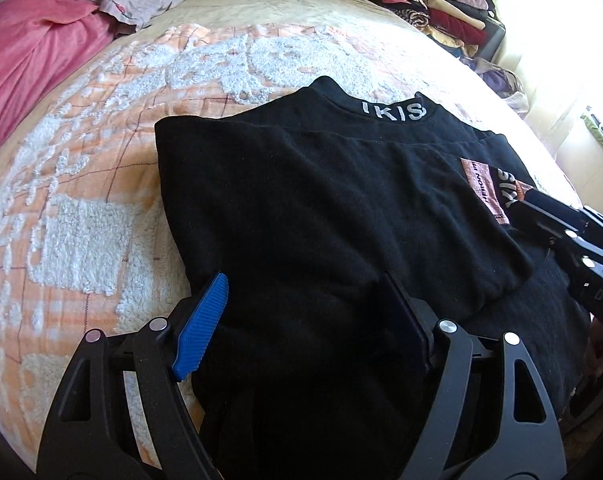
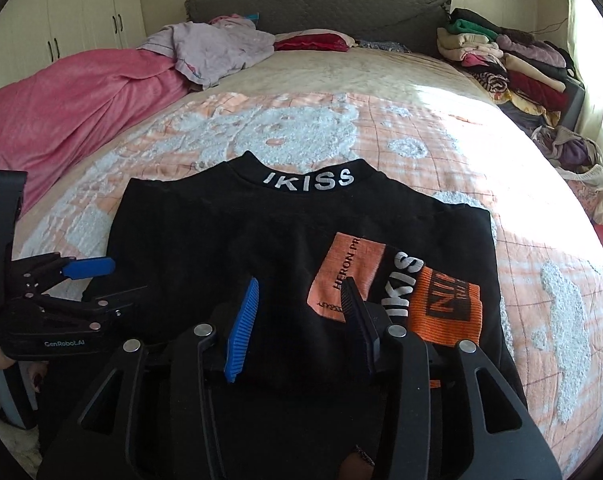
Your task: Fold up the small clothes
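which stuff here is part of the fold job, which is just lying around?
In the job: black top with IKISS collar, left tongs, right tongs, both open.

Lying about: pink blanket, crumpled lilac cloth, red cushion, stack of folded clothes.

Black folded top with white collar lettering (image 2: 221,248) lies flat on the orange-and-white textured bedspread (image 2: 309,128), collar toward the far headboard. Left gripper with blue finger pads (image 2: 97,276) sits at the top's left edge; right gripper with blue ribbed pads (image 2: 301,320) sits over its near edge, just left of the orange printed patch (image 2: 381,288) on the top's right half. Pink blanket (image 2: 61,112) lies bunched far left on the bed, crumpled pale lilac garment (image 2: 217,52) behind it. Stack of folded clothes (image 2: 501,60) stands far right, grey padded headboard (image 2: 313,4) behind everything.
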Tool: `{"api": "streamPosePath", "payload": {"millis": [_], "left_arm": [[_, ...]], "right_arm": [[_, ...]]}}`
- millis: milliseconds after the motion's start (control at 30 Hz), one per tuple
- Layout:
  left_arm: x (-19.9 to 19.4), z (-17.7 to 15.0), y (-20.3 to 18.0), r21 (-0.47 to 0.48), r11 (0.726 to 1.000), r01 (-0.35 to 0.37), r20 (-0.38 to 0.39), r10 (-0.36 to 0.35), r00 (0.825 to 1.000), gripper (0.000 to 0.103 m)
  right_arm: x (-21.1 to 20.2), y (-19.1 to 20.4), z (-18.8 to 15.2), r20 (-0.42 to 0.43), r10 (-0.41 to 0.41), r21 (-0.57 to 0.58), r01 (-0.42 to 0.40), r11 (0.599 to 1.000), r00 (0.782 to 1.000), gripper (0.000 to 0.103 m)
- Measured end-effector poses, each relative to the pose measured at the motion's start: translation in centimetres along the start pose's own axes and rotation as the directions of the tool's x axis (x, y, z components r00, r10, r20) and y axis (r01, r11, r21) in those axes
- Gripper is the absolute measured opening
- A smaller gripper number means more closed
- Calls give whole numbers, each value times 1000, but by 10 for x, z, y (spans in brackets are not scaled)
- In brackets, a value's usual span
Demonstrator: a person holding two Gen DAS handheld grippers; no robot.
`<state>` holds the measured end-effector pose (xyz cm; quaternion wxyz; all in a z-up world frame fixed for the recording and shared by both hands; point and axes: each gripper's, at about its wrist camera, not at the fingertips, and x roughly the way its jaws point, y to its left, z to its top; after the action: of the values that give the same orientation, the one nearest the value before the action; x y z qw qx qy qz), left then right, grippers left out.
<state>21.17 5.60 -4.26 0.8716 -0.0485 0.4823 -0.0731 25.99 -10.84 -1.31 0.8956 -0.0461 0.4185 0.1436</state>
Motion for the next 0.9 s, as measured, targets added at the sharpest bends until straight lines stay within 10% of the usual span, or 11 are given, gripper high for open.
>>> {"api": "streamPosePath", "payload": {"millis": [133, 900], "left_arm": [[-1, -1, 0, -1, 1000, 3, 1, -3, 1000, 70], [-13, -2, 0, 14, 1000, -1, 16, 0, 1000, 70]], "right_arm": [[22, -18, -11, -102, -105, 12, 107, 994, 989, 39], [-16, -24, -25, 6, 15, 158, -15, 987, 1000, 65]]}}
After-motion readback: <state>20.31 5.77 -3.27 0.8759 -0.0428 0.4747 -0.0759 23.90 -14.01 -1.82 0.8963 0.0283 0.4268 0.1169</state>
